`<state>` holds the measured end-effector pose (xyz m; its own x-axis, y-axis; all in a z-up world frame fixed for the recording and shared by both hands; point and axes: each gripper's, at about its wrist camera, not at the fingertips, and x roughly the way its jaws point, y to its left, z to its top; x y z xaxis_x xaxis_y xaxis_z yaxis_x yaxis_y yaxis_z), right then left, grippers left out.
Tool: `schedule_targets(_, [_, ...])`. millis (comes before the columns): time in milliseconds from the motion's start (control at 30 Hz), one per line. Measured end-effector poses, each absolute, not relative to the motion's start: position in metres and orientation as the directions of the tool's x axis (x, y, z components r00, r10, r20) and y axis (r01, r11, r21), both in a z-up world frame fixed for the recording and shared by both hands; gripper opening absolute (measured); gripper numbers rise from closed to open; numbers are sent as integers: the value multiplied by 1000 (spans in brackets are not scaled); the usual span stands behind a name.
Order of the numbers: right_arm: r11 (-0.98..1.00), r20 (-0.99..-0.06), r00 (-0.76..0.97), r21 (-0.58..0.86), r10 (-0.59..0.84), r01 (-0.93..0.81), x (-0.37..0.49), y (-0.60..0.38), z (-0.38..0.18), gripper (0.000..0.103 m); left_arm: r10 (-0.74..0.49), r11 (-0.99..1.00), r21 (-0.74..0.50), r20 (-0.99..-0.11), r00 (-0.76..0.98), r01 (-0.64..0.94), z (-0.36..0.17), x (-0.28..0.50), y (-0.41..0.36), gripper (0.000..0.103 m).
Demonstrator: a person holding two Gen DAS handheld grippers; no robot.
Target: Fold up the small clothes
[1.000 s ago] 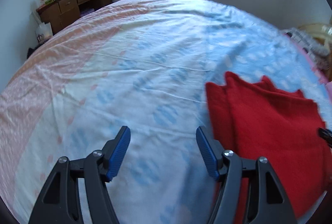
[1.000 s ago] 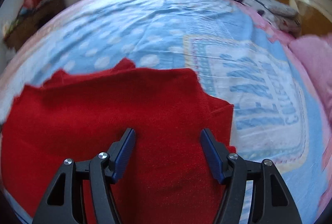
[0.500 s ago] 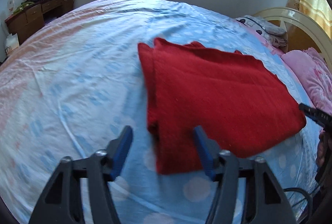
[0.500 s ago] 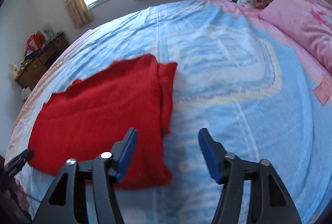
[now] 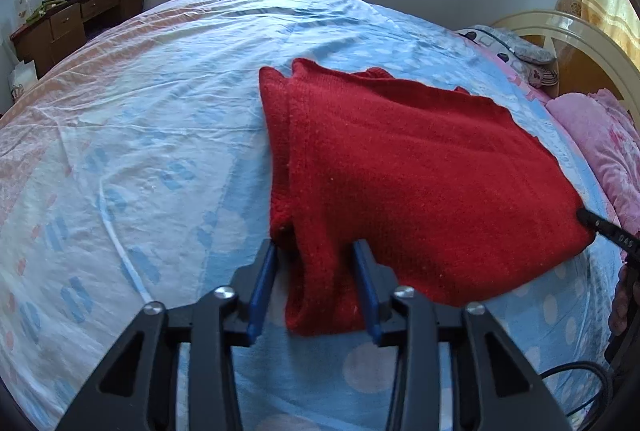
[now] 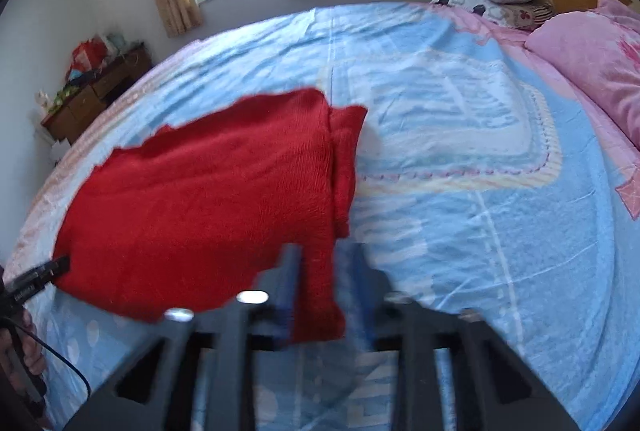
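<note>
Left wrist view differs from a second ago: then my left gripper (image 5: 316,283) stood wide over bare sheet (image 5: 140,151) beside the sweater (image 5: 400,171); now its jaws have just been closing around the near left corner, the blue pads (image 5: 262,283) close beside the fabric, the left one not quite touching. My right gripper (image 6: 326,291) was spread over the middle of the sweater (image 6: 208,199); it has just been closing on the near right corner and now pinches it, blurred. Only the left view shows the right gripper's tip at the far corner; only the right view shows the printed panel (image 6: 440,119) on the sheet. Red and knitted, the sweater lies folded flat on the bed, sleeve layers stacked along both side edges.
</note>
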<state>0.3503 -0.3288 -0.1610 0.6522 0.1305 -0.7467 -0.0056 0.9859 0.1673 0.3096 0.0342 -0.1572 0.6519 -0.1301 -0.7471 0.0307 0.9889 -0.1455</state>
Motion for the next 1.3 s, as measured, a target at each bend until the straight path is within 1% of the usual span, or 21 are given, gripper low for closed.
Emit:
schedule_targets(33, [987,-751,648,161,129,-11,349,-327,-162,8,-129,989,-143,-745,654,33,-157,309,34,26])
schedule_targets(100, [990,-750,651,142,119,-17,345,-324,-162,5,-140,988,-145,-745,653,46,-157,309,33,10])
schedule_targets(167, [991,-747,655,130,112,-21,340,-322,-158,4,-143,989,-131,-745,652,68,-154,307,31,7])
schedule_targets(333, [991,-750,650,131,122,-34,323,-323,-150,4,-155,988,-116,-740,654,103,-149,292,33,6])
schedule_targets(467, [993,-767,632,112,109,-35,318,-324,-160,4,-164,986,-120,-749,642,111,-158,287,36,6])
schedule_targets(600, [988,-767,630,155,122,-2,325,-331,-168,4,-154,988,-106,-744,651,112,-156,286,34,6])
schedule_targets(833, [994,-772,628,102,95,-25,318,-323,-165,4,-143,989,-76,-739,658,130,-158,275,33,6])
schedule_targets(933, [994,-777,623,112,96,-14,322,-325,-168,5,-138,989,-72,-735,663,126,-157,277,33,6])
schedule_targets(1000, [993,-778,621,119,97,-6,323,-325,-163,9,-133,991,-78,-738,662,112,-154,276,35,14])
schedule_targets(1033, [994,-775,626,113,88,0,321,-324,-160,22,-135,991,-87,-738,662,105,-151,275,37,14])
schedule_targets(1067, [996,-769,636,90,61,13,320,-322,-155,43,-141,990,-96,-736,663,104,-148,274,39,16])
schedule_targets(1100, [998,-756,654,67,38,20,317,-320,-150,49,-145,989,-104,-732,665,101,-145,273,41,23])
schedule_targets(1133, [998,-741,671,63,38,14,315,-317,-145,51,-144,990,-111,-727,672,92,-141,273,43,30])
schedule_targets(1167, [998,-725,687,67,47,2,313,-314,-140,51,-140,990,-114,-720,680,82,-139,273,45,44])
schedule_targets(1200, [997,-713,698,70,59,-13,314,-308,-135,51,-131,991,-113,-711,690,72,-137,275,46,54])
schedule_targets(1300, [993,-701,704,95,116,-69,320,-288,-130,51,-103,994,-102,-712,694,43,-141,284,45,54])
